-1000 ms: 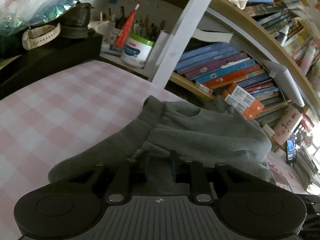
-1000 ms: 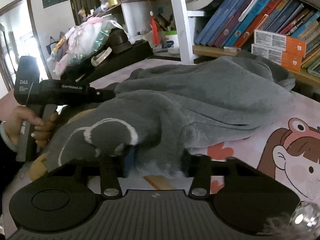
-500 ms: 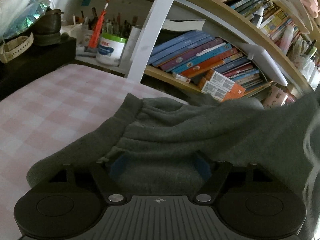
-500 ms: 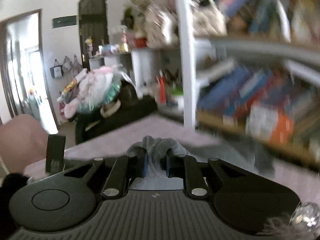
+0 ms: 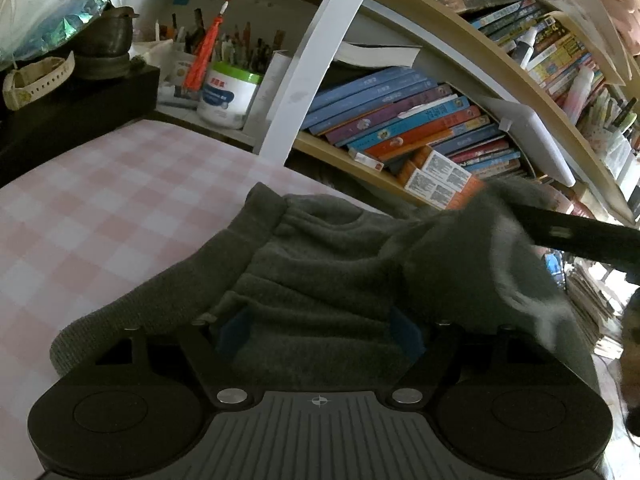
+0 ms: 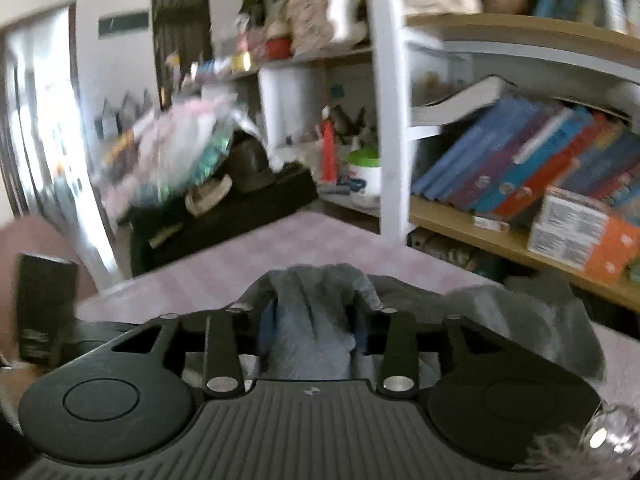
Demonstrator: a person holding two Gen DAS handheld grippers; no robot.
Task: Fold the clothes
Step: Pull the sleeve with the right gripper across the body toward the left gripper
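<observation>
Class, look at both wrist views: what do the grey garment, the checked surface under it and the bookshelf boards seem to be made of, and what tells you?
Grey garment: soft fleece or sweatshirt knit, probably; matte, fuzzy nap, ribbed band, limp folds.
Checked surface: likely woven cotton sheet; flat, matte pink and white print.
Bookshelf boards: wood or wood-look laminate; smooth tan finish, white upright.

Left gripper [image 5: 320,326] spread; right gripper [image 6: 312,328] seemingly pinched.
</observation>
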